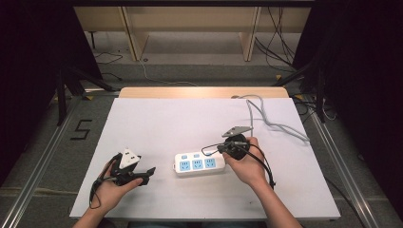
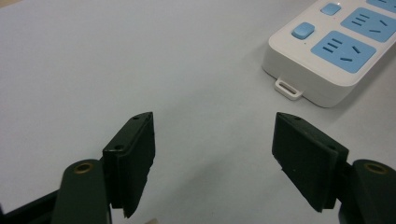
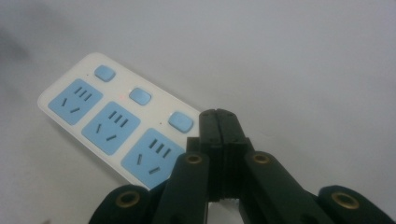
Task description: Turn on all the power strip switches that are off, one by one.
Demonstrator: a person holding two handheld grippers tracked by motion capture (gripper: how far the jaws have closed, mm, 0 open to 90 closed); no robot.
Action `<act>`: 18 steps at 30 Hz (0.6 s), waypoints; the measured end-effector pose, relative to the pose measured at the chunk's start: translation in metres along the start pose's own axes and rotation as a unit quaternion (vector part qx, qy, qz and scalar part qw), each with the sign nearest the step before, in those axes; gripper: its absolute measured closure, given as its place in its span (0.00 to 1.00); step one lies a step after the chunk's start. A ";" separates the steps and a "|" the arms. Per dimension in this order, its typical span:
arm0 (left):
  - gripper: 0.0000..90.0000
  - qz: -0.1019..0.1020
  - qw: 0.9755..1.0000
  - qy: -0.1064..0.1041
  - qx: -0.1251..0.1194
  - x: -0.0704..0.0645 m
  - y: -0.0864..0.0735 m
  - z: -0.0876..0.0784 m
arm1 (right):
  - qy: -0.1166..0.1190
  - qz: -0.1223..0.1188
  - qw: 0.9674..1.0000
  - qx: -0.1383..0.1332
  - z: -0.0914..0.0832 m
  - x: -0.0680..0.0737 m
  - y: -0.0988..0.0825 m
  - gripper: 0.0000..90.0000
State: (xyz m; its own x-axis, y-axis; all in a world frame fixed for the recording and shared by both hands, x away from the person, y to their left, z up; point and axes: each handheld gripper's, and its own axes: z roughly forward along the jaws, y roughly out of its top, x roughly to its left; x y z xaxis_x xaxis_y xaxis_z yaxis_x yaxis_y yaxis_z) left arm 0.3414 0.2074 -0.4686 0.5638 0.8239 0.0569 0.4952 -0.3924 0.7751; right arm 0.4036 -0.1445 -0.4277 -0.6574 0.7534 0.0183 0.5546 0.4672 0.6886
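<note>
The white power strip (image 1: 198, 163) lies flat on the desk (image 1: 157, 123); it looks rigid, light and smooth, likely to slide, best gripped across its narrow sides. Right gripper (image 3: 218, 116), jaws together, hovers over its near switch (image 3: 180, 122); left gripper (image 2: 212, 154), jaws apart, waits beside its end.
</note>
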 end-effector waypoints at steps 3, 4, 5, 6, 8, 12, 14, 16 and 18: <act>0.33 0.001 1.000 -0.001 0.002 -0.001 0.000 0.000 | -0.005 -0.003 1.000 0.001 0.001 0.000 0.000 1.00; 0.33 0.001 1.000 -0.001 0.002 -0.001 0.000 0.000 | -0.006 -0.001 1.000 0.003 0.002 0.001 0.000 1.00; 0.33 0.001 1.000 -0.001 0.001 -0.001 0.000 0.000 | -0.005 -0.002 1.000 0.002 0.002 0.000 0.000 1.00; 0.33 0.000 1.000 0.000 0.000 -0.001 0.000 0.000 | -0.004 -0.001 1.000 0.004 0.003 0.000 0.001 1.00; 0.33 0.000 1.000 0.001 0.001 0.000 0.000 0.000 | -0.003 0.001 1.000 0.008 0.005 0.000 0.001 1.00; 0.33 0.001 1.000 0.001 0.004 0.000 -0.001 0.000 | -0.002 0.002 1.000 0.016 0.009 0.003 0.005 1.00; 0.33 -0.001 1.000 0.001 0.004 -0.001 -0.001 0.000 | 0.001 0.007 1.000 0.020 0.012 0.004 0.010 1.00; 0.33 -0.001 1.000 0.001 0.004 -0.001 -0.001 0.000 | 0.003 0.013 1.000 0.027 0.015 0.006 0.014 1.00; 0.33 -0.002 1.000 0.000 0.004 -0.001 -0.001 0.000 | 0.005 0.015 0.999 0.034 0.020 0.009 0.018 1.00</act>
State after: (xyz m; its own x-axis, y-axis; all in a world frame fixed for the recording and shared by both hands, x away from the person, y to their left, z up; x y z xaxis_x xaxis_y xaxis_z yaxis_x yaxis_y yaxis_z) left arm 0.3408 0.2070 -0.4695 0.5620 0.8253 0.0549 0.5026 -0.3935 0.7698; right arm 0.4178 -0.1207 -0.4296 -0.6453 0.7626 0.0454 0.6072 0.4759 0.6362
